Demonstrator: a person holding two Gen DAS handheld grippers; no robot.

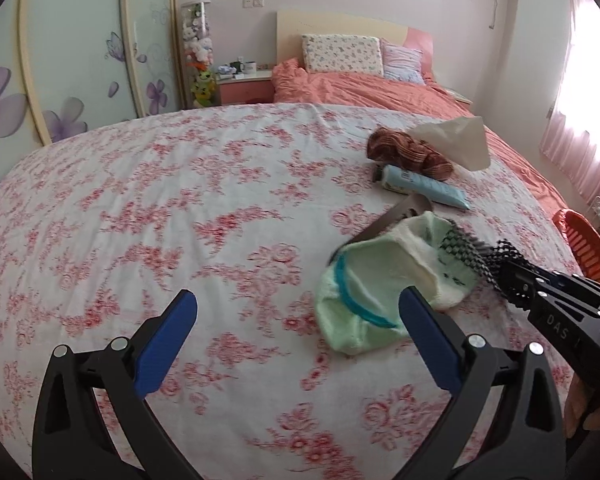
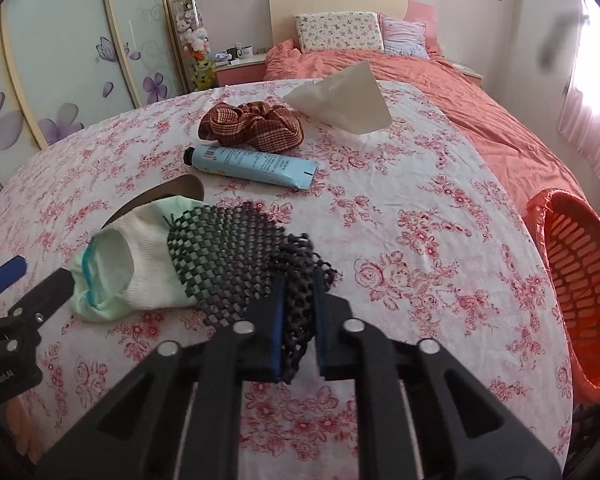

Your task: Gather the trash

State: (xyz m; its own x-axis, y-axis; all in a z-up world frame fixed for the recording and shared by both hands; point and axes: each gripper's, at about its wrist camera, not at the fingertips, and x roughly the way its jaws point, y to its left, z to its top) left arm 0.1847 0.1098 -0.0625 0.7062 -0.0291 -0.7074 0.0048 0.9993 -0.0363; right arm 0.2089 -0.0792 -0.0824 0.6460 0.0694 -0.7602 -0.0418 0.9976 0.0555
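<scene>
Right gripper [image 2: 298, 320] has the black mesh scrap [image 2: 236, 256], basket off to its right

Its jaws are clenched on the mesh's near end; the scrap trails left over the sock [image 2: 132, 264] on the bed [image 2: 400, 208]. The orange basket [image 2: 576, 280] stands beside the bed; left gripper [image 1: 300, 344] hangs released

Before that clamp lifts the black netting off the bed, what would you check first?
1. Right gripper shut on the black mesh: ok.
2. Mesh free of the green sock: not ok, it overlaps the sock.
3. Left gripper open, holding nothing: ok.
4. Orange basket open beside the bed: ok.
5. Blue tube, scrunchie, tissue out of the way: ok.
</scene>
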